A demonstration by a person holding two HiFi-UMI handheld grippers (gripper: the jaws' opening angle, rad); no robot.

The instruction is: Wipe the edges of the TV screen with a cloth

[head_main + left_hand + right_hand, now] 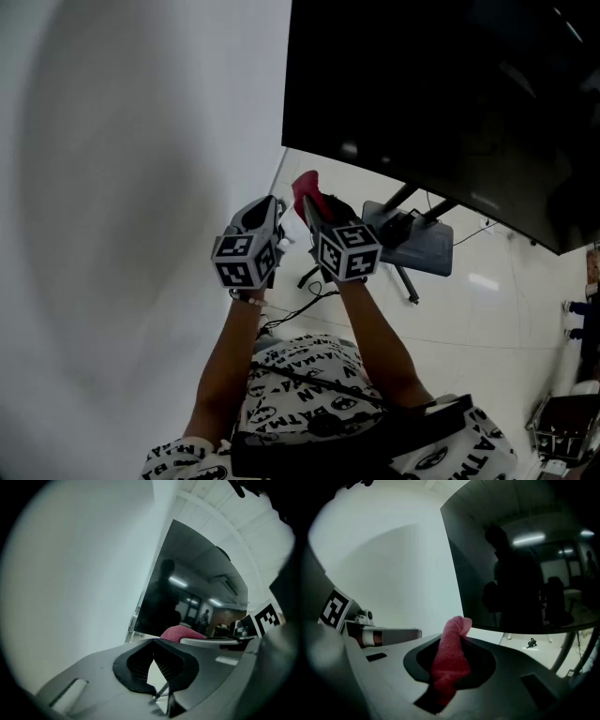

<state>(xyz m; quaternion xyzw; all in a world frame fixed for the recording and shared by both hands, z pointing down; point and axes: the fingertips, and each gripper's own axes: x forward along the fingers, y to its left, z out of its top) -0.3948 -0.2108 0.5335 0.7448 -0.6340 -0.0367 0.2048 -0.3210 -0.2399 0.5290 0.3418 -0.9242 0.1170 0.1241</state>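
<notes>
Presently we log: right gripper (317, 208) pinching a crumpled red terry cloth (449, 660) near the large black TV screen's (441, 84) bottom corner; left gripper (153, 643) pressed together, empty.

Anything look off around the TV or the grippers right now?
Nothing stands out. The red cloth sits clamped in the right gripper, the left gripper is shut and empty, and the TV screen shows no damage.

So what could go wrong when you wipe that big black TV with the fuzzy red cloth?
The fuzzy red cloth sticks only a little past the jaws of the right gripper, so the hard tips might scrape the big black TV screen. It is pinched as a narrow strip, so rubbing could pull it out. Black cables lie on the floor right by the person, who might trip.
</notes>
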